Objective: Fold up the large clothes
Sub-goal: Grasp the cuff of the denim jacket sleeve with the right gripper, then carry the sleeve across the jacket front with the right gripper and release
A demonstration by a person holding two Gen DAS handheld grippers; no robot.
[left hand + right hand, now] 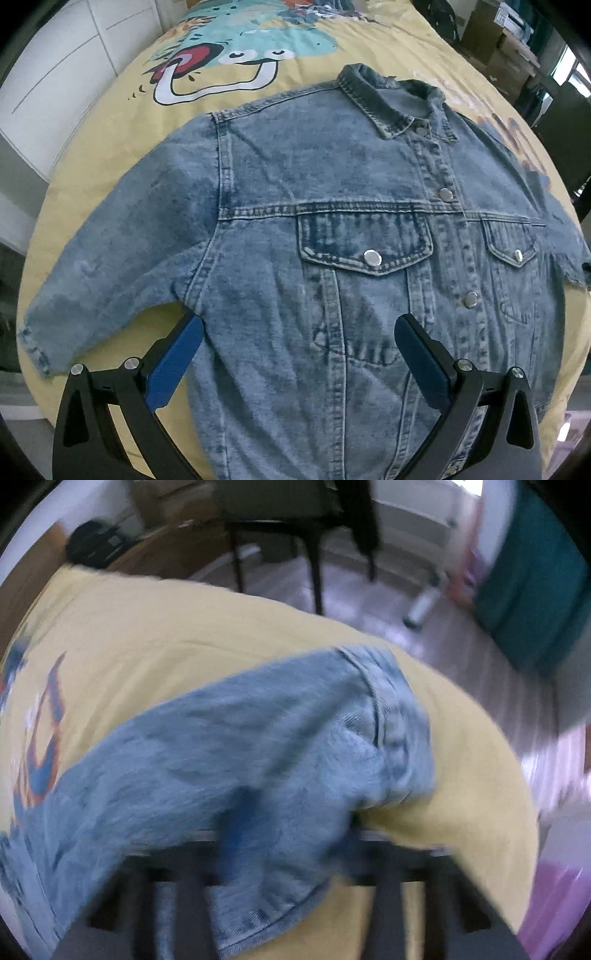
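A light blue denim jacket (pixel 332 229) lies front up and buttoned on a yellow bedspread (pixel 110 122), collar at the far end, its left sleeve (pixel 110 280) spread to the side. My left gripper (pixel 299 339) is open above the jacket's lower front and holds nothing. The right wrist view is blurred by motion. There my right gripper (pixel 291 834) appears shut on the jacket's other sleeve (pixel 295 738), with denim bunched between and over its fingers.
The bedspread has a large cartoon print (pixel 229 48) beyond the collar. A white cabinet (pixel 55 74) stands left of the bed. Cardboard boxes (pixel 506 40) are at the far right. A dark chair (pixel 280 524) and a teal object (pixel 535 583) stand on the floor past the bed's edge.
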